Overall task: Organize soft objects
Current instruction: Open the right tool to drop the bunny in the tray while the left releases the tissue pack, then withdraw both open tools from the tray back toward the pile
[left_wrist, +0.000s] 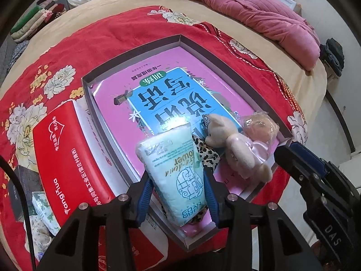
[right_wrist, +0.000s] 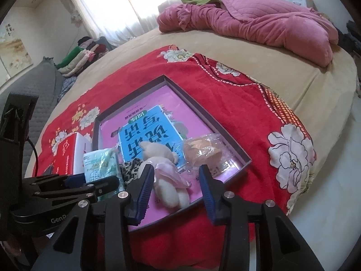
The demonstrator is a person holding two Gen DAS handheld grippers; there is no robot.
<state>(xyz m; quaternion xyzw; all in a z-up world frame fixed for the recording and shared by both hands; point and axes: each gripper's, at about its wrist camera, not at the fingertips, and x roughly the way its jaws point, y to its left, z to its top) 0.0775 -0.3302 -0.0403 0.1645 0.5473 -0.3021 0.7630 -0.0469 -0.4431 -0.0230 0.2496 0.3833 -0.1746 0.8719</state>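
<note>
We are setting soft things into the tray [left_wrist: 225, 66] on the bed. Our left tongs [left_wrist: 178, 189] clamp the tissue pack [left_wrist: 173, 169] over its near edge; our right tongs [right_wrist: 177, 185] gape, empty, around the plush bear [right_wrist: 164, 171]. Next, we release the pack.

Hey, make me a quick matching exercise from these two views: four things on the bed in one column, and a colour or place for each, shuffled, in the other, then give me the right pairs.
Things:
1. tissue pack
2. teddy bear
3. quilt
4. red box

Descriptions:
A. pink, bunched at the far end of the bed
B. between the left tongs' fingers
C. on the red floral blanket, outside the tray's left wall
D. cream, lying in the tray's near end in front of the right tongs

Pairs: 1-B, 2-D, 3-A, 4-C
</note>
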